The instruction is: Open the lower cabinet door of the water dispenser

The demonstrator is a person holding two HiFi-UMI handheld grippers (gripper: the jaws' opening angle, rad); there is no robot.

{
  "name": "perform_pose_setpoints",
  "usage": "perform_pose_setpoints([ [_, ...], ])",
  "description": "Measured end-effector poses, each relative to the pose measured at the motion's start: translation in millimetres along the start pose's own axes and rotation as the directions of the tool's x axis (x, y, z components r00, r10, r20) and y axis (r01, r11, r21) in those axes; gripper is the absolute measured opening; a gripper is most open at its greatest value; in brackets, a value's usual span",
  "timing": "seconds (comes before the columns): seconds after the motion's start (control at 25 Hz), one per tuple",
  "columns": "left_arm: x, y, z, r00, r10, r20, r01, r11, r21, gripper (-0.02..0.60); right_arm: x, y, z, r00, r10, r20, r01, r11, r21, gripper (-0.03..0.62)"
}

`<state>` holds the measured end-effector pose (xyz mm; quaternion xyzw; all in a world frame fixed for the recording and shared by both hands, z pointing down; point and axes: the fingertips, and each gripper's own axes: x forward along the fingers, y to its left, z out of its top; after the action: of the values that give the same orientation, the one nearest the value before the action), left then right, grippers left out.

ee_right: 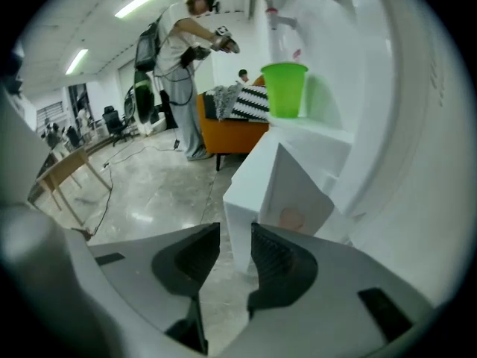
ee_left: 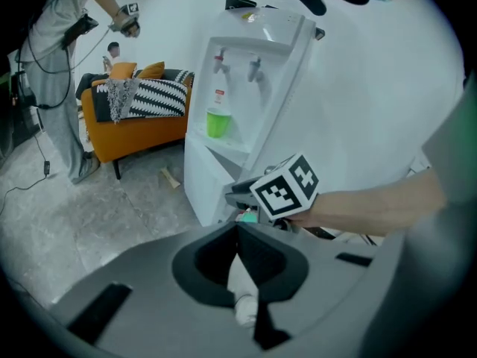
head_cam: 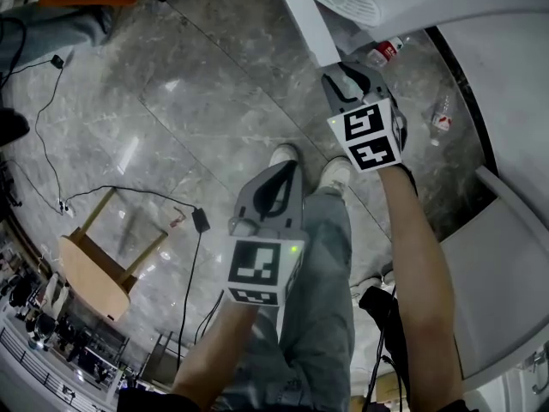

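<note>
**A:** What is the right hand-held gripper (ee_right: 235, 228) on?

**B:** Its grey moulded jaws, lined with ribbed black pads, are nipped on the free edge of the white, smooth, flat-panelled lower cabinet door (ee_right: 298, 185). The door stands swung out from the lower front of the tall white plastic water dispenser (ee_left: 253, 73). It is just under the drip shelf, where a translucent green plastic cup (ee_right: 285, 88) sits.

**A:** And the left hand-held gripper (ee_left: 238, 230)?

**B:** Its jaws are pressed together with nothing in them. It is held over the person's blue denim jeans (head_cam: 322, 256), well apart from the door.

**A:** What does the dispenser stand on?

**B:** A polished grey stone floor (head_cam: 197, 101) with pale veins and bright, glossy reflections. Behind the dispenser is a plain white wall (ee_left: 387, 88). A clear plastic bottle with a red label (head_cam: 384, 52) lies on the floor beside its base. Thin black cables (head_cam: 43, 136) trail across the left of the floor, near a small pale wooden table (head_cam: 90, 269).

**A:** The rest of the room?

**B:** An orange upholstered sofa (ee_left: 141, 136) with a black-and-white zigzag throw (ee_left: 160, 95), and a person in grey (ee_left: 56, 73) standing beside it.
</note>
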<state>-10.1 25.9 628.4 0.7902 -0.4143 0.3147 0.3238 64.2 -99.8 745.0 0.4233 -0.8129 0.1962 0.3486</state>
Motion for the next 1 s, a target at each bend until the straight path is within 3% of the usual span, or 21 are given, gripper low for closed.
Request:
perform_pose_setpoints([
  [0.12,-2,10,-2,1.000,0.020,-0.007,-0.020,1.000,-0.018,0.011,1,8,-1,1.000,-0.006,-0.025,0.003,0.994,-0.107,0.129],
  [0.36,-2,17,3,1.000,0.023,0.003,-0.023,0.999,-0.024,0.011,-3,-16,-7,0.995,-0.087,-0.044,0.083,0.993,-0.080,0.032],
  [0.52,1,15,1,1.000,0.020,-0.002,-0.020,0.999,-0.034,0.011,-2,-29,-3,0.993,-0.110,-0.035,0.108,0.992,-0.071,0.012],
  [0.68,3,16,6,1.000,0.011,0.004,-0.010,0.999,-0.033,0.011,3,-34,3,0.997,-0.080,-0.016,0.080,0.996,-0.029,0.011],
  [1.0,-1,26,2,0.999,0.032,0.005,-0.031,0.998,-0.055,0.011,8,-14,9,1.000,-0.004,-0.001,0.004,0.997,-0.071,0.011],
])
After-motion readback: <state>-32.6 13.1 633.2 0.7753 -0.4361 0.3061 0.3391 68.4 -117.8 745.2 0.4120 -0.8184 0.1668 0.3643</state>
